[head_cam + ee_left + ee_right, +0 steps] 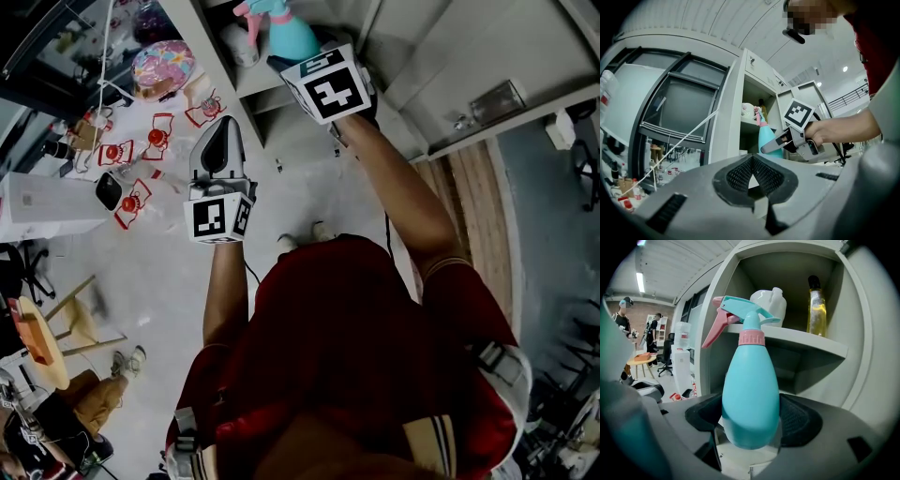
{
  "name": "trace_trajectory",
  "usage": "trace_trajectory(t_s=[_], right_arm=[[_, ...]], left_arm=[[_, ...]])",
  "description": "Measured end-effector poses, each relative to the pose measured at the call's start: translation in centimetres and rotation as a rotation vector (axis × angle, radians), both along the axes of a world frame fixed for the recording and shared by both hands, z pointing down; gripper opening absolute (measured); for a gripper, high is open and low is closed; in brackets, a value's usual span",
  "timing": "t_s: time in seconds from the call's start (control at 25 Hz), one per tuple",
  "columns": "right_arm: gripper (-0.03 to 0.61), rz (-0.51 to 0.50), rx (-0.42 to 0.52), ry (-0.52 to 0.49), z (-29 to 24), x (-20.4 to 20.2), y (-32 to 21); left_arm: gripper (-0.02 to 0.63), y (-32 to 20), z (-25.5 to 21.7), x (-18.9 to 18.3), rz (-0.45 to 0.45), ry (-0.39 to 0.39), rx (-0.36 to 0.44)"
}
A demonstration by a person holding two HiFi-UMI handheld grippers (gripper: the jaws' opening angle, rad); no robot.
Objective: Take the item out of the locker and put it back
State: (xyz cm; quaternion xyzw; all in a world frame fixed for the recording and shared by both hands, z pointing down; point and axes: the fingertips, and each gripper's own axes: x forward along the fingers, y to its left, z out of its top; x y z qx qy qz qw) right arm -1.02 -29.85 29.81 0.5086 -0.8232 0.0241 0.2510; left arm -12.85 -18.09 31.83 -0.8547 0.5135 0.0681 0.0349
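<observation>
A teal spray bottle (750,390) with a pink trigger and collar stands upright between the pads of my right gripper (751,423), which is shut on its lower body. In the head view the spray bottle (289,36) is held up at the open locker (251,89), just in front of its shelves. In the left gripper view the spray bottle (767,136) and the right gripper (799,140) show before the locker's opening (750,122). My left gripper (751,163) is shut with nothing in it. It hangs lower and to the left (218,141), apart from the locker.
On the locker's upper shelf (806,341) stand a white jug (772,303) and a bottle of yellow liquid (816,303). Red-and-white items (141,155) lie on the floor at the left. A round wooden table (37,342) and chairs stand further off, and people (623,315) stand far behind.
</observation>
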Motion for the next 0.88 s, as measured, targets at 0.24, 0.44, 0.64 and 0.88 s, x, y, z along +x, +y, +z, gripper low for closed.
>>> trace_trajectory(t_s=[0.24,0.44,0.64,0.88], right_arm=[[0.371,0.033,-0.026,0.072,0.6,0.1,-0.6],[0.371,0.056,-0.056,0.120,1.2,0.4,-1.0],[0.371,0.072,-0.090,0.154,1.4,0.1,-1.2],[0.371,0.092,-0.130,0.193,2.0,0.4,-1.9]], left_arm=[[0.006,-0.3,-0.2,-0.4,0.015,0.013,0.007],[0.006,-0.6,-0.6,-0.7,0.027,0.019,0.012],[0.006,-0.9,-0.7,-1.5,0.040,0.028,0.017],[0.006,-1.3,-0.7,-2.1,0.059,0.043,0.020]])
